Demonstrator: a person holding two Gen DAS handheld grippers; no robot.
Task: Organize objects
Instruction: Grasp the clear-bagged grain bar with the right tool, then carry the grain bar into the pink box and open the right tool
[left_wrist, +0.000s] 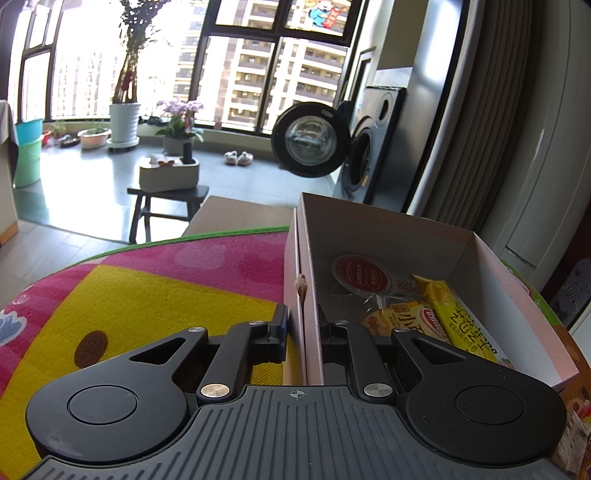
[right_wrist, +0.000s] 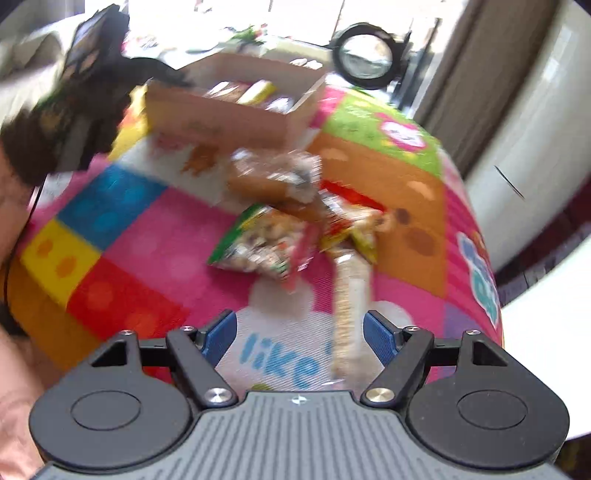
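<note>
left gripper: fingers clamped on box wall | right gripper: fingers wide, above snack packets on mat

I'm in a home, an apartment: a washing machine with its door open, potted plants by big windows, slippers on the tiled floor.

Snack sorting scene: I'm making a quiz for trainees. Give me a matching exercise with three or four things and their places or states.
Things:
1. left gripper
2. right gripper
3. yellow bar
4. snack pile

States:
A. loose on the mat
B. lying in the box
C. clamped on the box wall
D. open, holding nothing

Pairs: 1-C, 2-D, 3-B, 4-A
</note>
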